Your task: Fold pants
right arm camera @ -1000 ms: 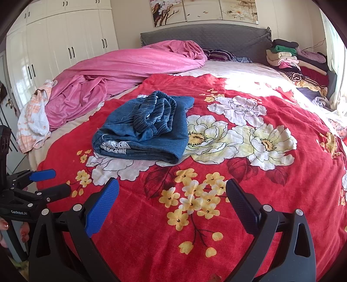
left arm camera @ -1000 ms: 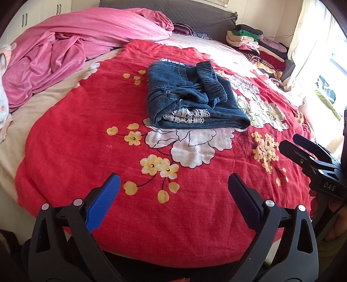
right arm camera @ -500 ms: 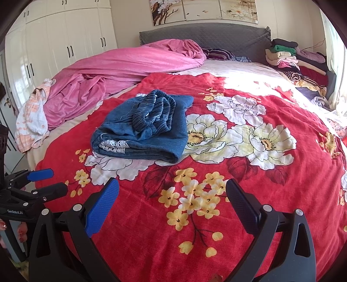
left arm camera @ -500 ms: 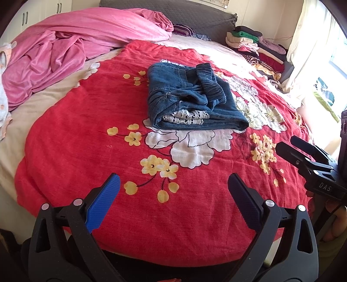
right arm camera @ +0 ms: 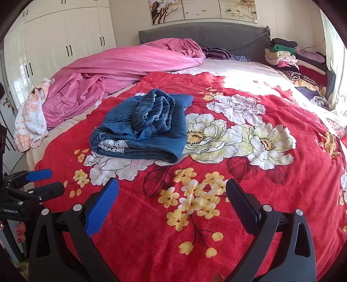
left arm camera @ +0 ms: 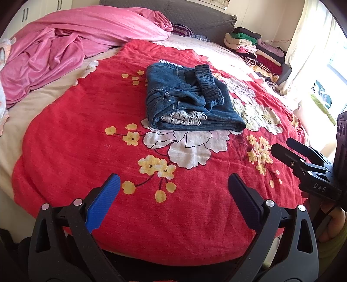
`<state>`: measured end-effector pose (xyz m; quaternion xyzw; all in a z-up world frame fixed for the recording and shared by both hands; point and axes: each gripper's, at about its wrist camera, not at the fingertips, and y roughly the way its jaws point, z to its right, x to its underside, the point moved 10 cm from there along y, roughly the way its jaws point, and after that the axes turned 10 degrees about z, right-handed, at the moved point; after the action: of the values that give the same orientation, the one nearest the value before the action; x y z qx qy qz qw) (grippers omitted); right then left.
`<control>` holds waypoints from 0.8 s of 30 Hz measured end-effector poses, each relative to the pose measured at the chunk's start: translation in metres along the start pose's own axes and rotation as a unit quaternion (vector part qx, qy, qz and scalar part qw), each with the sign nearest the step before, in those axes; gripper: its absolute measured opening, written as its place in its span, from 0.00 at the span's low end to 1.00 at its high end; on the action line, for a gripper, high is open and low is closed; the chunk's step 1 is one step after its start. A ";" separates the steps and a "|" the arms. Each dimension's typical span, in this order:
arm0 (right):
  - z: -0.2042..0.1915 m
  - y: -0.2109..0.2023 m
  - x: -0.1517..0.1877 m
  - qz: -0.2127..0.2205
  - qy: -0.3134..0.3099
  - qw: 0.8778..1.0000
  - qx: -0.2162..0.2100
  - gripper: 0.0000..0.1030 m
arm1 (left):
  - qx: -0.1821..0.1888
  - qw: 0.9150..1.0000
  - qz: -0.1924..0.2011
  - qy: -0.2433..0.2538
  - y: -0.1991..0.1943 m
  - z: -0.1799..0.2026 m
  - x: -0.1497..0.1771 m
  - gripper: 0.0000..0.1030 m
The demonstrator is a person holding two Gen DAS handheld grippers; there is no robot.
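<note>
both grippers, left gripper (left arm camera: 172, 191) and right gripper (right arm camera: 172, 196), hang spread and empty near the red blanket's (left arm camera: 65, 134) front edge. folded pants (left arm camera: 190, 102) sit mid-blanket. risk: the bunched waistband on top could slump and loosen the fold.

Right gripper (left arm camera: 279, 147) slightly lower and nearer in the left wrist view.

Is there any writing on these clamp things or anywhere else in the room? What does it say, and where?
"DAS": white letters on the side of the right hand-held gripper, seen from the left camera.
"GenRobot.AI", as best I can read it; small print on the left hand-held gripper, seen from the right camera.
The jeans, red blanket and wall paintings show no legible text.
</note>
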<state>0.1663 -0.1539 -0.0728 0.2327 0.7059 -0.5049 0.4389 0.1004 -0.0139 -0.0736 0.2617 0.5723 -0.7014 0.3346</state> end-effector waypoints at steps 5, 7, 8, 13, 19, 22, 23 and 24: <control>-0.001 0.000 0.000 0.000 0.000 1.000 0.000 0.95 | -0.003 1.000 -0.003 0.004 0.000 0.001 0.002 0.91; 0.001 0.001 0.001 -0.002 0.000 1.000 0.002 0.95 | -0.002 1.000 -0.003 0.005 0.000 -0.001 0.002 0.91; 0.001 0.002 0.001 -0.003 0.000 1.000 0.003 0.95 | -0.001 1.000 -0.003 0.005 0.000 -0.001 0.002 0.91; 0.012 0.006 0.003 -0.011 0.007 1.000 0.014 0.95 | -0.003 1.000 -0.007 0.010 0.001 -0.003 0.004 0.91; 0.047 0.008 0.007 -0.022 0.026 0.998 0.044 0.95 | -0.028 0.999 -0.026 0.002 0.017 -0.021 0.003 0.91; 0.084 0.009 0.007 -0.021 0.045 0.996 0.078 0.95 | -0.056 0.998 -0.023 -0.010 0.026 -0.046 -0.014 0.91; 0.100 0.008 0.006 -0.019 0.050 0.994 0.093 0.95 | -0.064 0.998 -0.016 -0.018 0.028 -0.057 -0.024 0.91; 0.116 0.007 0.003 -0.016 0.054 0.992 0.109 0.95 | -0.072 0.997 -0.010 -0.031 0.032 -0.072 -0.035 0.91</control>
<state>0.2148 -0.2583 -0.0914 0.2948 0.6730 -0.5726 0.3638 0.1459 0.0584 -0.0825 0.2094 0.6133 -0.6697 0.3626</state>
